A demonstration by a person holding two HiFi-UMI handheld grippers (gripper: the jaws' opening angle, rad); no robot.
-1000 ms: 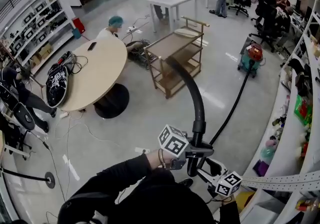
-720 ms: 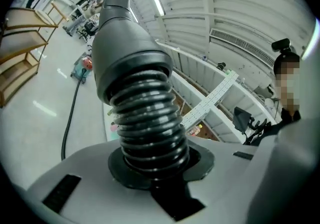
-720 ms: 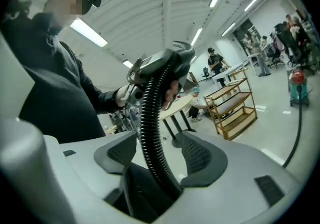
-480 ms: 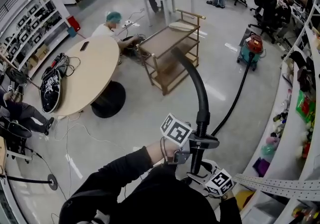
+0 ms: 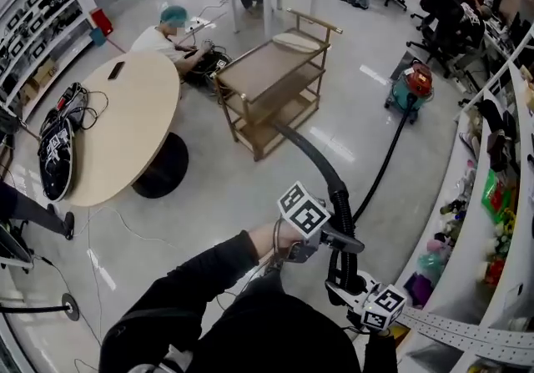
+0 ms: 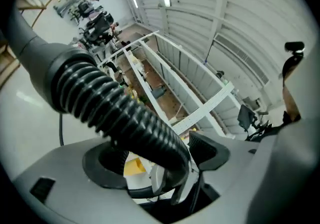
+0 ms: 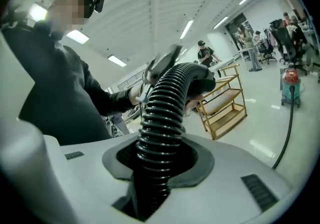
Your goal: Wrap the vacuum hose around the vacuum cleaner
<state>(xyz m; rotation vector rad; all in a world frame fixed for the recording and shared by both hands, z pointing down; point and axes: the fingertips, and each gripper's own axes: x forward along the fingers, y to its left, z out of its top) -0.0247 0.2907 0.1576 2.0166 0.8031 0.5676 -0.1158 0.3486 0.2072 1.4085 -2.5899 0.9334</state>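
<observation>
The black ribbed vacuum hose (image 5: 337, 196) arcs up from my hands and ends in a smooth wand over the floor. It runs on as a thin black line to the red and teal vacuum cleaner (image 5: 413, 83) far off at the right. My left gripper (image 5: 346, 239) has just been opening; the hose (image 6: 110, 102) lies loosely across the left gripper (image 6: 155, 160), with a gap beside it. Lower down, my right gripper (image 5: 342, 284) has just been closing. In the right gripper view, the right gripper (image 7: 157, 160) has its pads pressed on the hose (image 7: 167, 107).
A wooden cart (image 5: 271, 83) stands mid-floor and a round table (image 5: 125, 121) stands to the left. A person in a teal cap (image 5: 171, 21) sits on the floor behind them. Curved white shelving (image 5: 492, 196) lines the right side, close to my hands. The vacuum cleaner (image 7: 291, 85) shows far right.
The left jaws have spread off the hose. The right jaws have closed onto the hose below. Both hands have shifted and the wand end sits lower.
</observation>
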